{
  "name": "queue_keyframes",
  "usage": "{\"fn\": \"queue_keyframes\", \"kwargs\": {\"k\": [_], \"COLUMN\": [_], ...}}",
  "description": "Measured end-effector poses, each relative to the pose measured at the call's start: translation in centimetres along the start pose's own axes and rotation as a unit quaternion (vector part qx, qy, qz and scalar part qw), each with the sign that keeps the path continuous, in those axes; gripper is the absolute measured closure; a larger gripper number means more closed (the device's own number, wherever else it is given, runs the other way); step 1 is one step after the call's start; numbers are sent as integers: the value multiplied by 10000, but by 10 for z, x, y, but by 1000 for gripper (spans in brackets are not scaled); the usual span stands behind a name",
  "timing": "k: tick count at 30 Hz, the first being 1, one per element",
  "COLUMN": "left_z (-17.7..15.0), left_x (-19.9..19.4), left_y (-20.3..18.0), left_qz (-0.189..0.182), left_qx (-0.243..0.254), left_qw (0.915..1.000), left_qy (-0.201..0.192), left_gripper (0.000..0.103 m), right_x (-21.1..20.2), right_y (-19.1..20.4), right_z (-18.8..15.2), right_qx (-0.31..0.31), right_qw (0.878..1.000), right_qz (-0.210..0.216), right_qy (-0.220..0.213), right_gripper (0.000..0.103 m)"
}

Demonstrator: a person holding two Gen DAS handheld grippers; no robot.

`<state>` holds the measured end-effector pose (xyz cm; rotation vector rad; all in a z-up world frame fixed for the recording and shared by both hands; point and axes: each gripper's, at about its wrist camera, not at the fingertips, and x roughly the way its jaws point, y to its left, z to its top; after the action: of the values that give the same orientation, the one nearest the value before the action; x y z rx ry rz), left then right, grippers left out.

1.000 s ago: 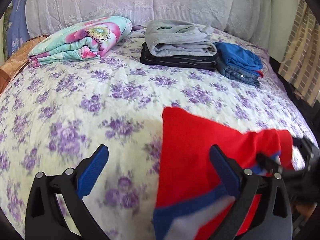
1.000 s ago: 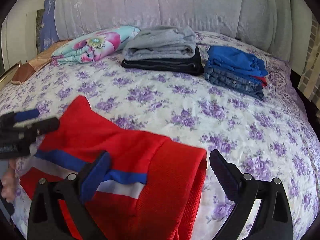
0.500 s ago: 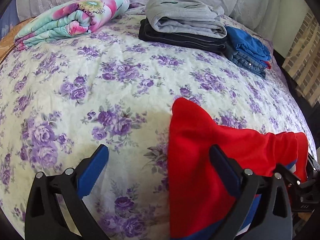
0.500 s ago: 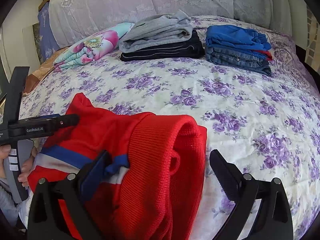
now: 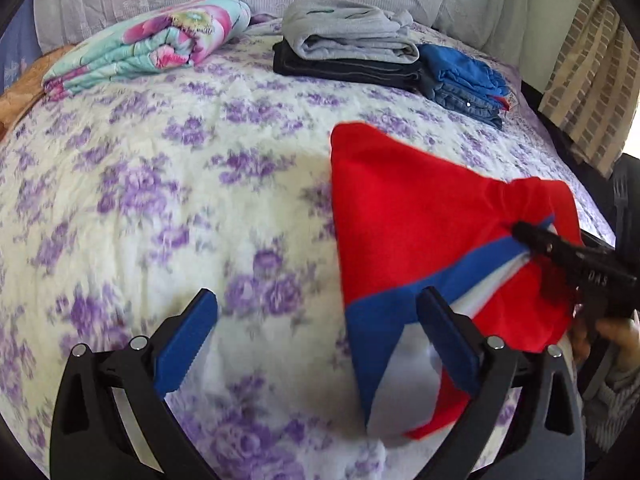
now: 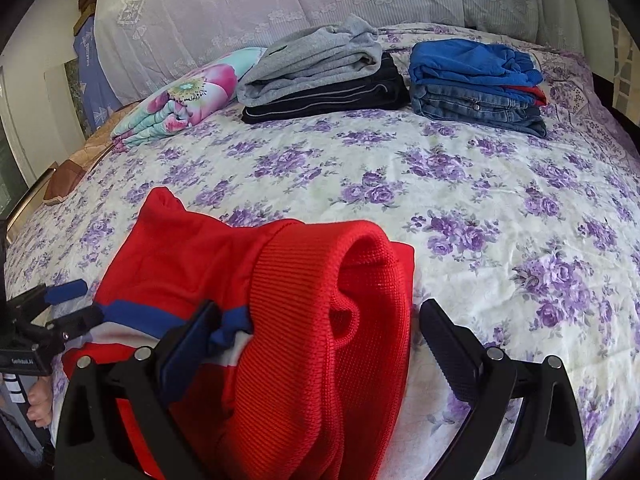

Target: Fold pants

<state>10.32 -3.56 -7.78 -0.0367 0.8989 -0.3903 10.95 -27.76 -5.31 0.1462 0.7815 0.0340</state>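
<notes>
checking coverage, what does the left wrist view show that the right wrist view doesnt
Only left wrist: the right tongs seen from outside, and a brick-patterned curtain.
Only right wrist: the ribbed waistband, the left tongs from outside, and a blue hanging.
Both: red pants, grey stack, blue stack, floral quilt.

A bed covered by a cream quilt printed with purple roses [image 6: 460, 184] carries everything. At ten o'clock lies a folded turquoise blanket with pink flowers [image 6: 188, 100]. At twelve o'clock black folded trousers [image 6: 332, 100] rest on the quilt, and just beside them at one o'clock folded blue denim jeans [image 6: 480, 110]. Red knit pants with a blue and white stripe [image 6: 256, 300] lie at seven o'clock.
</notes>
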Motion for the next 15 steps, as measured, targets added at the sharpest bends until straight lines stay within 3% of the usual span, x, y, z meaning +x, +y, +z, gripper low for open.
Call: {"fn": "queue_keyframes", "kwargs": {"k": [4, 8, 10, 12, 15], "left_z": [-5, -7, -7, -7, -8], "left_x": [0, 1, 1, 1, 0], "left_y": [7, 10, 10, 10, 10], "left_qz": [-157, -219, -240, -227, -226], "left_qx": [-156, -225, -253, -265, -274], "left_qw": [9997, 9995, 9994, 9994, 9993], "left_qy": [48, -40, -51, -66, -90], "left_gripper": [5, 4, 4, 4, 4], "right_x": [-45, -87, -94, -97, -100], "right_y": [7, 26, 37, 47, 45], "right_z": [-8, -34, -45, -53, -51], "right_qx": [-61, -430, -543, -548, -229], "right_qw": [9973, 9934, 9915, 9907, 9894], "right_qz": [-104, 463, 777, 821, 1013], "right_qy": [-722, -959, -891, -932, -1016], "right_gripper": [4, 4, 13, 18, 30]}}
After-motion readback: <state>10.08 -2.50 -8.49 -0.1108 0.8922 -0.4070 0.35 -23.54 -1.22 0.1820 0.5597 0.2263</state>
